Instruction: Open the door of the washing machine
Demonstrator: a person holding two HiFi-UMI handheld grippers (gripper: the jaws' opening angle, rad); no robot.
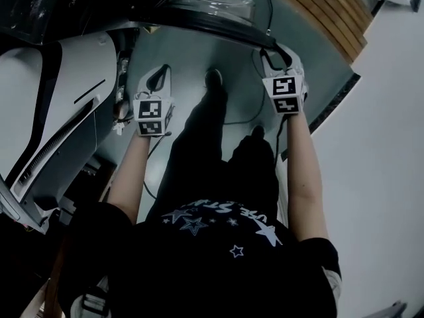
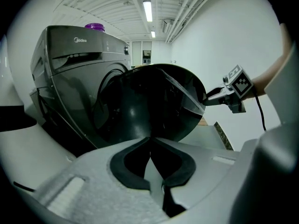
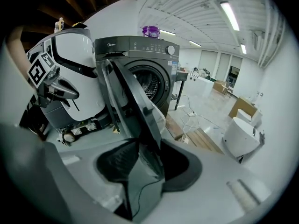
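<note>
Far left: white appliance beside the left arm, not involved.

Left gripper idle, jaws pressed together on nothing, aimed at the inner face of the door.

Door already swung well clear of the washing machine, with the drum opening exposed behind it. Looks mostly done, maybe some swing left.

Right gripper doing the work: jaws pinching the free edge of the door, dark panel wedged between the pads.

Risks from here:
- Thin edge pinch on a smooth, glossy panel. Easy to slip off by pulling across the hinge arc rather than along it, leaving a free-swinging or back-drifting door.
- Avoid twisting the wrist while clamped: extra load on hinge and rim.
- Over-travel past the hinge stop if forced. Cannot tell where the stop sits.
- Closed left gripper near the inner face: possible bump on any backswing.
- Cable on the floor by the feet: snag hazard when stepping back with the door.
- Purple-topped container on top of the machine: possible wobble from a jolt at the stop.
</note>
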